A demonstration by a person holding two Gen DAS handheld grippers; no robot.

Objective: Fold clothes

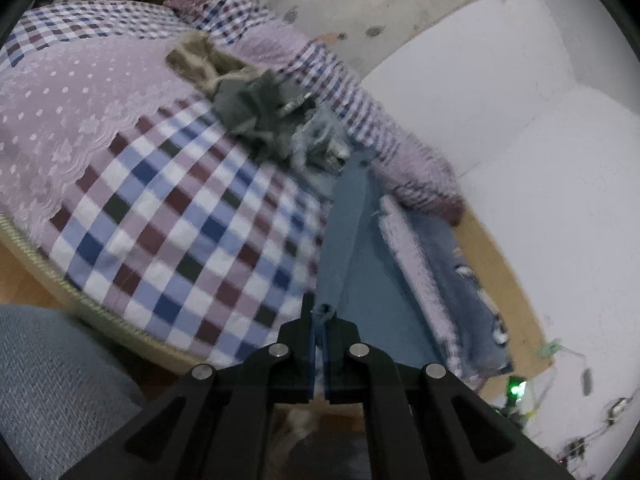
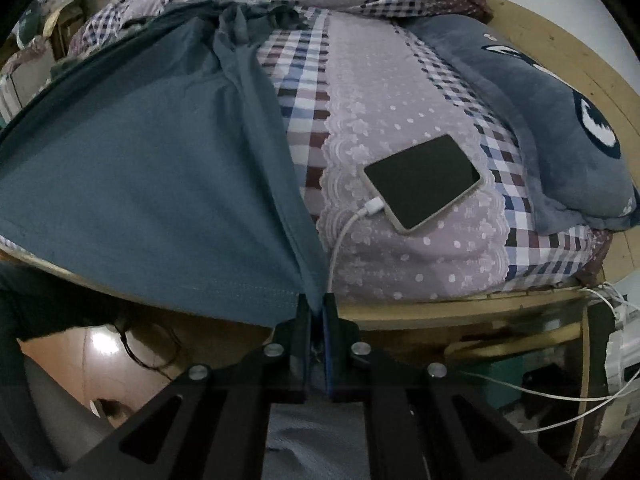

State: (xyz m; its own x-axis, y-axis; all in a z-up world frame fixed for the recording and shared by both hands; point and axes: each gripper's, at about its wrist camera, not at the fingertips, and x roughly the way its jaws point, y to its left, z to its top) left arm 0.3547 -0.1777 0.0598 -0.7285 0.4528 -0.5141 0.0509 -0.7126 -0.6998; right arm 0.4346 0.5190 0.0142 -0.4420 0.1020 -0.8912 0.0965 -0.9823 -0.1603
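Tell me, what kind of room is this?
Most likely a bedroom. There is a bed with a checked purple, blue and white quilt, a plush grey-blue pillow and a dark-screened phone charging on its white cable.

— What lies on the bed?

— A checked and lilac quilt (image 2: 400, 92) covers it. A phone (image 2: 424, 182) rests face up on the lilac band, a white charging cable (image 2: 340, 240) plugged into its end (running off the near edge).

— And beside it?

— A grey-blue plush pillow (image 2: 532, 92), lying near the phone against the wooden bed frame (image 2: 560, 40).
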